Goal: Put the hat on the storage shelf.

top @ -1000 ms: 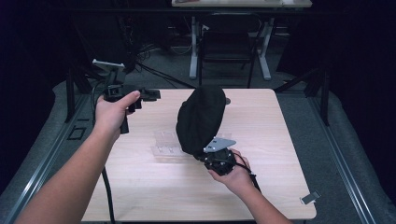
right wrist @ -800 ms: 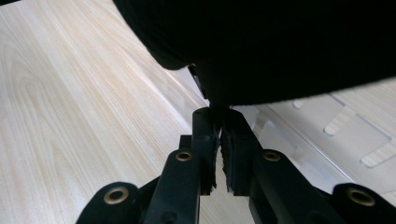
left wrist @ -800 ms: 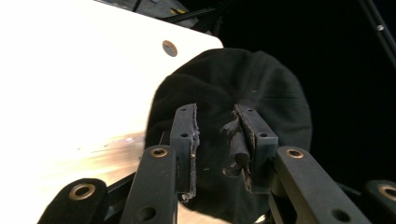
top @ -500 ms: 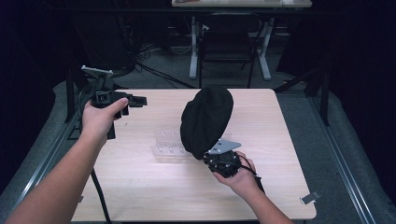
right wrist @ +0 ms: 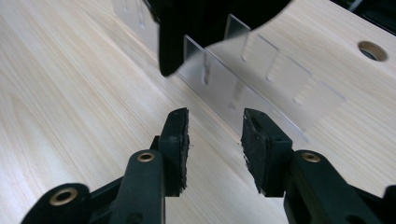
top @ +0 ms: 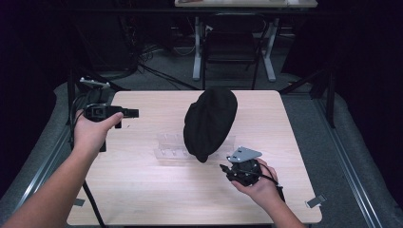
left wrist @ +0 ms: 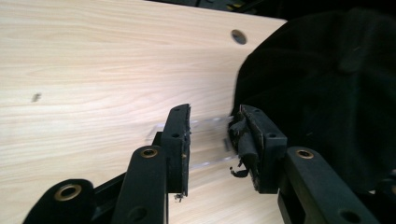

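Observation:
A black cap (top: 210, 122) rests on a clear acrylic stand (top: 170, 146) at the middle of the wooden table (top: 142, 190). My left gripper (top: 133, 113) hovers at the table's far left edge, pointing right toward the cap, well apart from it. In the left gripper view its jaws (left wrist: 212, 116) are open and empty, with the stand (left wrist: 205, 140) and cap (left wrist: 327, 93) beyond. My right gripper (top: 223, 167) sits just right of and below the cap's lower edge. It is open (right wrist: 215, 116) with nothing between the pads, facing the stand (right wrist: 252, 70) and the cap's edge (right wrist: 210, 23).
A cable hole (left wrist: 238, 36) pierces the tabletop near the cap. A small metal clip (top: 316, 200) lies at the front right corner. A chair (top: 230, 42) and desk legs stand beyond the far edge. Bare wood lies across the front of the table.
My left gripper has drawn back to the left, toward the table's left edge. The right gripper has shifted slightly right and nearer. The cap stays on the stand.

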{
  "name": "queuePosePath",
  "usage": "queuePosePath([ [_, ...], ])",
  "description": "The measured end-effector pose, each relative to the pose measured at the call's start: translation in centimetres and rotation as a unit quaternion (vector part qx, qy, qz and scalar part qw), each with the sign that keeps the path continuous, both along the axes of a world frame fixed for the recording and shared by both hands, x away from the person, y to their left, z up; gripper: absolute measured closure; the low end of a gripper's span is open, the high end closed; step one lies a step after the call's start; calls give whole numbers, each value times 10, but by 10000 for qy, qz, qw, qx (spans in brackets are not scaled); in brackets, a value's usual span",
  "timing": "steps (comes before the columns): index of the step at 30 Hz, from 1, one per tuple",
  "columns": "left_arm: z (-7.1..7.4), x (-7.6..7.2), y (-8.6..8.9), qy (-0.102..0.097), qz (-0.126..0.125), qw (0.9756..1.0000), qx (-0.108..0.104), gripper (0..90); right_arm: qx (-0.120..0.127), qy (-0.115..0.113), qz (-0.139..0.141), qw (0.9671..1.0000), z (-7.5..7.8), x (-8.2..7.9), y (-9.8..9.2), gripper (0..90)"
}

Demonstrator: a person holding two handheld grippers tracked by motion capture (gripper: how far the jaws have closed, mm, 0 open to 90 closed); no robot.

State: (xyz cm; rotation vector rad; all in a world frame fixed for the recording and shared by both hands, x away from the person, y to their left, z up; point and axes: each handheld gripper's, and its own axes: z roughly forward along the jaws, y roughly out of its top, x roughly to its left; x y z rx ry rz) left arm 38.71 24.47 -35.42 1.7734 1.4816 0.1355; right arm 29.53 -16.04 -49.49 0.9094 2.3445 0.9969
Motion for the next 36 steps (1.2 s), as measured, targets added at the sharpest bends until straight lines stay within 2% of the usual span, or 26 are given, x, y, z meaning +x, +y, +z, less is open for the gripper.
queuePosePath([
  [2,-6,-3,3,7,-5,9999,144,651,-8,-1,-89,10000,-2,-2,-6,601],
  [4,-11,-5,7,-7,0,9999,164,651,-17,-20,-146,9999,-2,-4,-13,589],
  [5,-17,-8,10,-91,9,9996,250,650,2,-30,-187,9998,-3,-5,-16,586],
  [7,-19,-10,12,-127,6,9994,323,635,46,-47,-298,9995,-3,-7,-22,578],
  [9,-28,-14,14,-279,14,9982,533,613,61,-70,-360,9993,-4,-9,-28,572],
  [11,-34,-17,16,-299,13,9977,603,596,107,-81,-454,9989,-5,-10,-34,567],
  [16,-59,-24,26,-190,4,9990,394,590,197,-61,-652,9977,-9,-11,-48,562],
  [20,-78,-29,34,-237,85,9993,274,561,253,-88,-763,9967,-13,-11,-55,559],
  [22,-85,-31,38,-193,98,9995,220,548,235,-90,-810,9964,-16,-11,-58,558],
  [26,-101,-37,47,-281,247,9991,214,531,309,7,-886,9956,-21,-10,-64,539],
  [28,-110,-42,52,-348,364,9986,129,519,419,69,-937,9947,-23,-10,-69,533],
  [32,-130,-53,58,-293,477,9984,-86,497,483,76,-1020,9936,-27,-9,-73,519],
  [34,-140,-59,62,-302,550,9977,-244,492,391,51,-1048,9937,-28,-9,-75,507],
  [36,-148,-63,65,-331,617,9973,-213,488,233,-5,-1059,9941,-29,-9,-75,506],
])
